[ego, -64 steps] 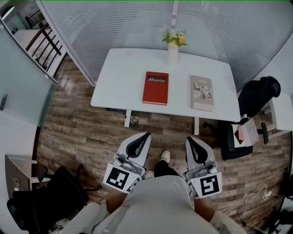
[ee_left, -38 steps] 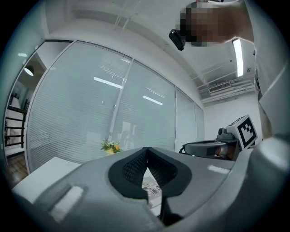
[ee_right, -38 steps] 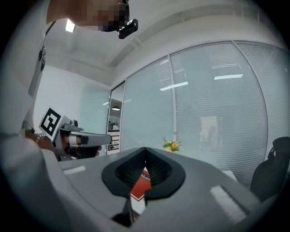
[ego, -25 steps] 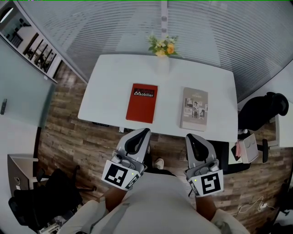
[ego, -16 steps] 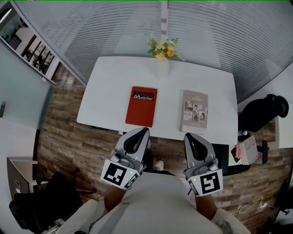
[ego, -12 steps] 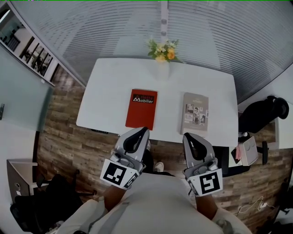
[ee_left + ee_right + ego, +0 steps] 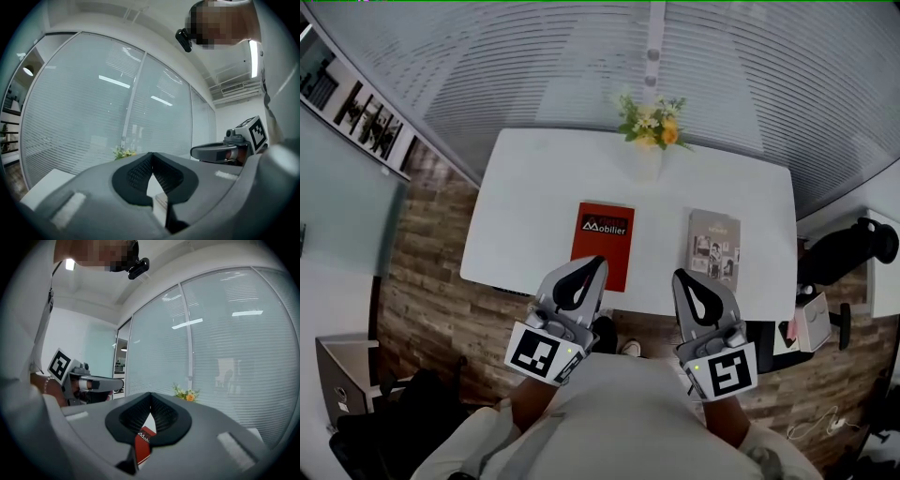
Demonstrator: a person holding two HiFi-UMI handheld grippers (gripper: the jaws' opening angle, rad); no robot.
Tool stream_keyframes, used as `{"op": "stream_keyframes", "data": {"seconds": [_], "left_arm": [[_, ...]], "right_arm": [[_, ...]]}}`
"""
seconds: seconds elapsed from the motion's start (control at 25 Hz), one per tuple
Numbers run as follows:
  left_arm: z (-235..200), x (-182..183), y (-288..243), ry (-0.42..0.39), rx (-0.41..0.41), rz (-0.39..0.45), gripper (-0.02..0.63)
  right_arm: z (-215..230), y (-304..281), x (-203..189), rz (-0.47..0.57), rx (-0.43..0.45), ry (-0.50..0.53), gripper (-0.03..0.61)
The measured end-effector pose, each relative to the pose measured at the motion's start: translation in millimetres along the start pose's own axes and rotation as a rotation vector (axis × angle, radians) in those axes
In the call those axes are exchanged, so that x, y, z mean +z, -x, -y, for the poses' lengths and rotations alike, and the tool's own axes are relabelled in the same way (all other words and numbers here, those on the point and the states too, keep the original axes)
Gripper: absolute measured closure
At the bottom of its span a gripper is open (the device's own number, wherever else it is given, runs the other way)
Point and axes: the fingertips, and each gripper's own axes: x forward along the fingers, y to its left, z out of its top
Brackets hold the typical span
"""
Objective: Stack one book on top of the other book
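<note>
Head view: white table [image 7: 525, 197] on wood floor [image 7: 422, 262] holds red book [image 7: 602, 246], grey book [image 7: 714, 248].

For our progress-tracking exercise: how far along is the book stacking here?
Done: nothing; the red book and grey book lie apart on the white table. In hand: nothing; left hand-held gripper and right hand-held gripper are shut, empty. Left: lift one book onto the other.

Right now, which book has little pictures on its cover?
The grey book on the right; the red book has only white lettering on a dark band.
</note>
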Motion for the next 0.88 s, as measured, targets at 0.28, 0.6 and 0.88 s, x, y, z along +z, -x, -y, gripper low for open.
{"op": "stream_keyframes", "data": {"seconds": [0.28, 0.6, 0.88], "left_arm": [[-49, 7, -23, 0.002, -0.018, -0.005, 0.612], [-93, 10, -39, 0.013, -0.051, -0.005, 0.612], [-115, 8, -43, 0.02, -0.074, -0.008, 0.612]], "right_arm": [[6, -53, 7, -0.005, -0.015, 0.002, 0.574], [7, -98, 7, -0.017, -0.047, 0.024, 0.574], [-1, -120, 5, -0.026, -0.07, 0.022, 0.574]]}}
